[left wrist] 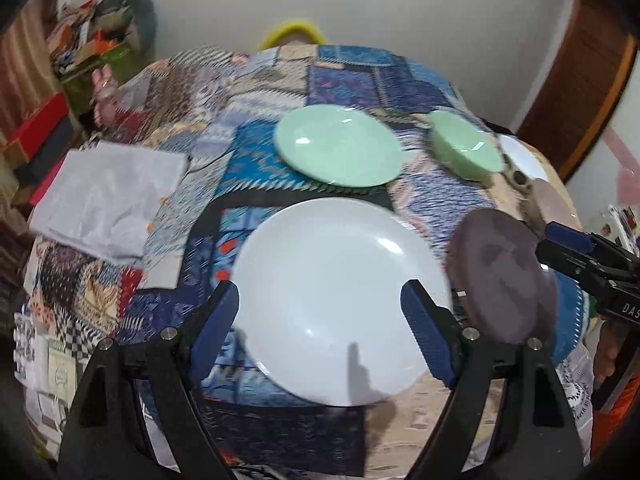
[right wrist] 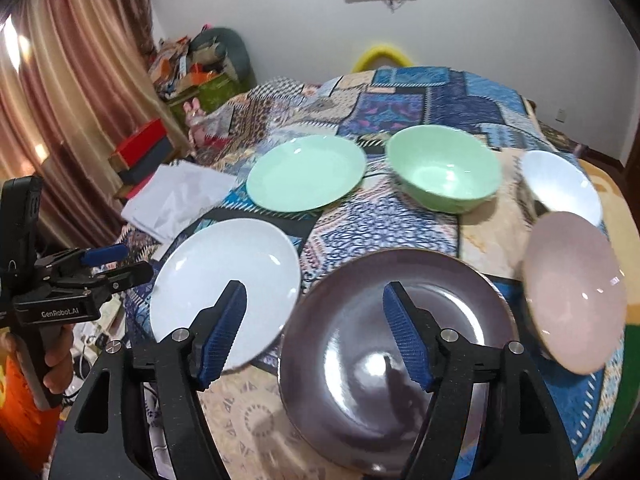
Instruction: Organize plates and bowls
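Note:
On the patterned cloth lie a white plate (left wrist: pixel 340 300) (right wrist: pixel 224 288), a green plate (left wrist: pixel 338 146) (right wrist: pixel 306 172), a dark purple plate (left wrist: pixel 504 276) (right wrist: pixel 396 360), a green bowl (left wrist: pixel 466 146) (right wrist: pixel 444 168), a white bowl (left wrist: pixel 520 156) (right wrist: pixel 560 184) and a pink bowl (right wrist: pixel 574 288). My left gripper (left wrist: pixel 320 312) is open and empty, hovering over the white plate. My right gripper (right wrist: pixel 314 312) is open and empty, over the gap between the white and purple plates.
A folded white cloth (left wrist: pixel 108 200) (right wrist: pixel 176 196) lies at the table's left. Boxes and clutter (right wrist: pixel 148 148) stand beyond the left edge by a curtain (right wrist: pixel 60 120). The table edge runs close below both grippers.

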`<state>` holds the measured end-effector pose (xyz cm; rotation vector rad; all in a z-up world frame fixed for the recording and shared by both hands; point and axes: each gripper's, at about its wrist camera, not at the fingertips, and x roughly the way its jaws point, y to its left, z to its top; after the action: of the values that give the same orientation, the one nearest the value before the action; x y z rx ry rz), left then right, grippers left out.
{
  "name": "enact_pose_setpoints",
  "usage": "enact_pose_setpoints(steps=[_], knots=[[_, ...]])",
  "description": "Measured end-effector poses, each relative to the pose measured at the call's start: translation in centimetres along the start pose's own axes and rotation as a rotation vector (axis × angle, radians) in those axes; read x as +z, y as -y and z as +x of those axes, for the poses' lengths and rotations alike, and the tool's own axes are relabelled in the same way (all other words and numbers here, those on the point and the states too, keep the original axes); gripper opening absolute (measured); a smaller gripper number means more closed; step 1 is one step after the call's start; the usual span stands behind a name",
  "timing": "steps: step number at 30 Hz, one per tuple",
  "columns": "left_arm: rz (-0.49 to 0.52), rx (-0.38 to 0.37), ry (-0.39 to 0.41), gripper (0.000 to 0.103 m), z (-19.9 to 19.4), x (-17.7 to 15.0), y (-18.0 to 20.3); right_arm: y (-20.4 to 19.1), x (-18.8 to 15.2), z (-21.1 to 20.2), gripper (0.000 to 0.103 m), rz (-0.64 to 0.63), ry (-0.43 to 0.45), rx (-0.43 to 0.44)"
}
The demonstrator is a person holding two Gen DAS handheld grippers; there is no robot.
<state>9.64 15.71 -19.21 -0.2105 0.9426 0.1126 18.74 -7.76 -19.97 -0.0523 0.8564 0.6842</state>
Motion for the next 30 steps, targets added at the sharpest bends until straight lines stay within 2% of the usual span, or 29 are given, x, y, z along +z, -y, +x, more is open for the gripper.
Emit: enact_pose_setpoints(steps=[9,11,18,20,22,26,30], knots=[[-0.116,0.044,-0.073,0.083,3.7,-1.7,-5.2,-1.5,0.7,5.5,0.067,-0.086,-0.109,-0.009],[-0.128,0.042,-0.084,0.078,4.3,-2.0,-5.9,-1.8,0.9,6.3,0.066,-0.099,-0.122,-0.013],[-0.131,0.001,-0.116,0.048,5.3,-2.8,-6.4,-1.9,1.6,8.9,0.04,-0.133,-0.186,0.007],[-0.13,-0.017,-0.125,0.041,5.4,-2.8,-6.2,-2.0,1.7,9.4,0.029,-0.13,-0.207,0.023],[-0.125,-0.038,-0.139,0.033,5.6,-2.9,-6.0,-1.9,1.9,9.8,0.026,-0.125,-0.223,0.031],[-0.118,-0.061,-0.161,0.031,6.1,-3.1,-5.4,-1.6,2.1,10.5,0.021,-0.107,-0.252,0.044],[-0.126,-0.078,-0.165,0.03,6.2,-3.3,-5.1,-1.4,1.9,11.0,0.02,-0.096,-0.286,0.056]])
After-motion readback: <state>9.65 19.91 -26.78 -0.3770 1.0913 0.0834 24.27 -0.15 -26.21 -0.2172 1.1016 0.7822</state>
